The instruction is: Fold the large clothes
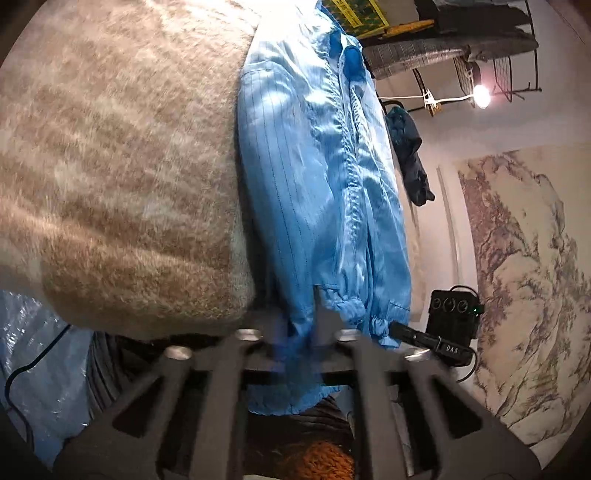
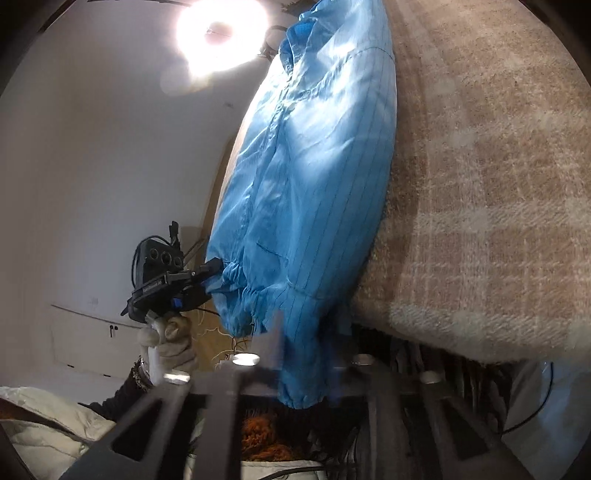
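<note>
- My left tool (image 1: 295, 325) is clenched on the gathered hem of the blue pinstriped jacket (image 1: 317, 177); blue cloth bunches between its 2 dark fingers (image 1: 327, 317) and spills below them.
- My right tool (image 2: 306, 347) is likewise clenched on the jacket's hem, with blue fabric pinched in the narrow gap and hanging in a fold just under the tips.
- From the right wrist view, the left tool (image 2: 210, 269) shows at the jacket's other lower corner, gripping the elastic cuff edge, held by my gloved hand (image 2: 170, 343).
- From the left wrist view, the right tool (image 1: 410, 332) appears as a dark bar touching the far gathered edge of the jacket.
- The jacket lies stretched on a fuzzy beige plaid blanket (image 1: 118, 166), its collar at the far end and its zip running down the middle.
- The near edge of the blanket curves down, and the jacket's hem hangs past it.
- Orange knitted fabric (image 1: 317, 461) sits below, under the tool's frame.
- A bright lamp (image 2: 221, 33) glares beyond the collar.
- A teal garment (image 1: 410, 155) hangs against the wall, beside a landscape mural (image 1: 528, 277).
</note>
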Tool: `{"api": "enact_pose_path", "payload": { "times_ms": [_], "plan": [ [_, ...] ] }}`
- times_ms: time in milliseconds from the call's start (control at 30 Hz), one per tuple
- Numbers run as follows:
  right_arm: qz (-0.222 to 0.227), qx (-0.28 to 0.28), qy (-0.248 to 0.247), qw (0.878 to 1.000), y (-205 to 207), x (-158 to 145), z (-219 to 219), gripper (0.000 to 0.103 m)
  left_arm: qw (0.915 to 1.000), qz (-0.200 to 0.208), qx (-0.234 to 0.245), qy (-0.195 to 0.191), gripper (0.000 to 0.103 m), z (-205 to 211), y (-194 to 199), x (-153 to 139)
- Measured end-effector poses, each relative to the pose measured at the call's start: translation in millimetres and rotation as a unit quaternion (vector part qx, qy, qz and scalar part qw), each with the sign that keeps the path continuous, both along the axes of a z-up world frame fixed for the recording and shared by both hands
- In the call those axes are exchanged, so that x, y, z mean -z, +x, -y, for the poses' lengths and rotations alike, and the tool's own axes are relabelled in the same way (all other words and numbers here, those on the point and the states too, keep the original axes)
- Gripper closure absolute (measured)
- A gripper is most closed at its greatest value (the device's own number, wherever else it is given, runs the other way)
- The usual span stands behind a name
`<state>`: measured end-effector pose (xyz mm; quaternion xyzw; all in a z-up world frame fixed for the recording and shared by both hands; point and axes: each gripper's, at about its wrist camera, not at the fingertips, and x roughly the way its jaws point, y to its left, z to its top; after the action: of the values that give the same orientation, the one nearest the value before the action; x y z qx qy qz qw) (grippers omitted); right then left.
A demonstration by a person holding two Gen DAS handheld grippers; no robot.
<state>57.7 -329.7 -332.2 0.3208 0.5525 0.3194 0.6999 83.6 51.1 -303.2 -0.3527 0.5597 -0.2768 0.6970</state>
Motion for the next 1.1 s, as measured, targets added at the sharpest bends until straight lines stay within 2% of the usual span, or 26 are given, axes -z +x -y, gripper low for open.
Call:
{"api": "enact_pose_path", "payload": {
  "times_ms": [133,200,233,267,300,367,433,467,533,567,600,667,767,867,967,1100],
  "plan": [
    [0.032,0.013,0.026,0.999,3,-21,3,0.098,0.9994,0.030,-0.001,-0.016,0.098,-3,0,-18],
    [0.046,0.005,0.004,0.999,3,-29,0,0.093,0.9995,0.031,0.004,-0.005,0.097,-1,1,-20],
    [0.049,0.001,-0.010,0.999,3,-30,-2,0.090,0.9998,0.020,0.009,0.003,0.086,2,1,-16],
    [0.047,-0.006,-0.034,0.998,3,-29,-6,0.074,0.9999,0.010,0.013,0.005,0.064,4,1,-11],
    [0.043,-0.004,-0.045,0.998,5,-25,-6,0.054,0.9999,0.006,0.013,0.005,0.056,5,1,-8],
    [0.032,0.013,-0.060,0.998,6,-18,-6,0.050,1.0000,0.003,0.005,0.000,0.054,7,-1,-1],
    [0.025,0.022,-0.046,0.998,8,-13,-7,0.051,1.0000,0.004,0.007,-0.001,0.054,8,-1,-1],
    [0.024,0.026,-0.037,0.999,9,-13,-7,0.051,0.9999,0.003,0.015,0.002,0.070,10,0,-2],
    [0.017,0.020,-0.022,0.999,15,-16,-6,0.073,0.9993,-0.001,0.031,0.023,0.098,17,2,-1],
    [0.011,0.008,-0.020,1.000,18,-15,-9,0.086,0.9993,-0.002,0.032,0.019,0.098,17,2,-1],
    [0.012,0.003,-0.023,1.000,19,-15,-12,0.093,0.9995,-0.004,0.031,0.007,0.098,16,3,-2],
    [0.014,0.003,-0.011,1.000,21,-20,-14,0.099,0.9995,-0.010,0.019,-0.026,0.099,11,5,-9],
    [0.012,0.024,0.035,0.999,22,-26,-2,0.101,0.9982,-0.004,0.009,-0.060,0.100,6,10,-27],
    [0.019,0.043,0.064,0.997,29,-35,7,0.101,0.9972,0.003,0.002,-0.075,0.100,3,21,-42],
    [0.023,0.059,0.079,0.995,41,-44,12,0.102,0.9965,0.011,-0.005,-0.083,0.100,0,41,-55],
    [0.041,0.064,0.072,0.995,65,-58,9,0.102,0.9965,0.016,-0.011,-0.081,0.100,1,69,-63]
  ]
}}
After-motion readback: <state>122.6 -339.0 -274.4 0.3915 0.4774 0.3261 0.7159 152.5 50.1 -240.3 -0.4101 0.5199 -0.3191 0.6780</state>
